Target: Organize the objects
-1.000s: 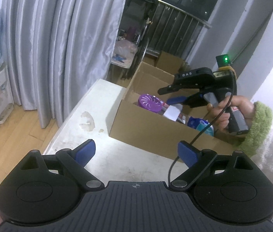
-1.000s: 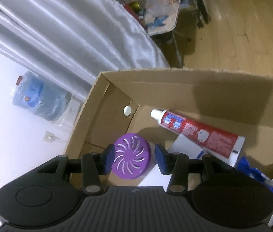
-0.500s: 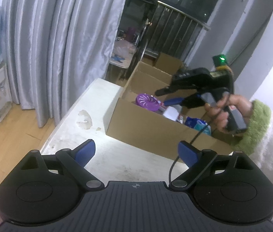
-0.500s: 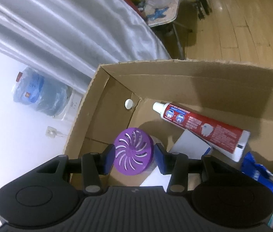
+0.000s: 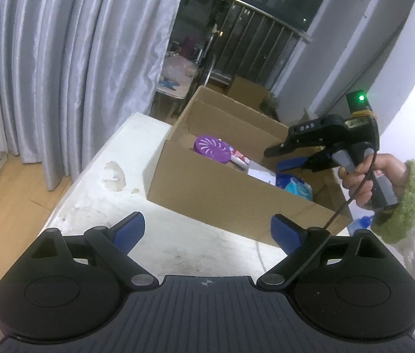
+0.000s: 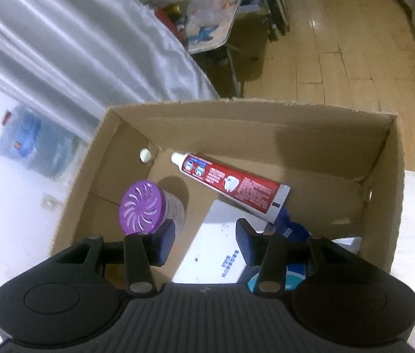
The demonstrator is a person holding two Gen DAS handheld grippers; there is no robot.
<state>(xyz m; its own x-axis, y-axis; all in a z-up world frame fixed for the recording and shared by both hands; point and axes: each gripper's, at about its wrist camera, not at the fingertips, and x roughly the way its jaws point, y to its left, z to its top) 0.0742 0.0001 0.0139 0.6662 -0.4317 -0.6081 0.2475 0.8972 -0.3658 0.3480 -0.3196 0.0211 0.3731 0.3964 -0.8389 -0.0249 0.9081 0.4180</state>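
Grey curtains (image 5: 69, 67) hang behind a white table (image 5: 113, 206) that carries an open cardboard box (image 5: 236, 194). In the right wrist view the right gripper (image 6: 204, 242) hangs over the box with its jaws opening and nothing pressed between the pads; only a white carton (image 6: 219, 250) on the box floor shows through the gap. A purple-lidded air freshener (image 6: 144, 207) stands upright just off the left pad, at about ten o'clock from the gap, so it lies beside the tongs and not within them. A red toothpaste tube (image 6: 231, 185) lies flat at about one o'clock, its long axis running from cap at upper left to crimp at lower right, slantwise to the line between the pads. A blue packet (image 6: 291, 231) sits by the right pad. The left gripper (image 5: 207, 234) is spread wide and empty over bare table, with the box at twelve o'clock and well apart. By my reading the right hand (image 5: 363, 176) is much the nearer to every item in the box, and a grasp on the tube would likely need a roll of the wrist.
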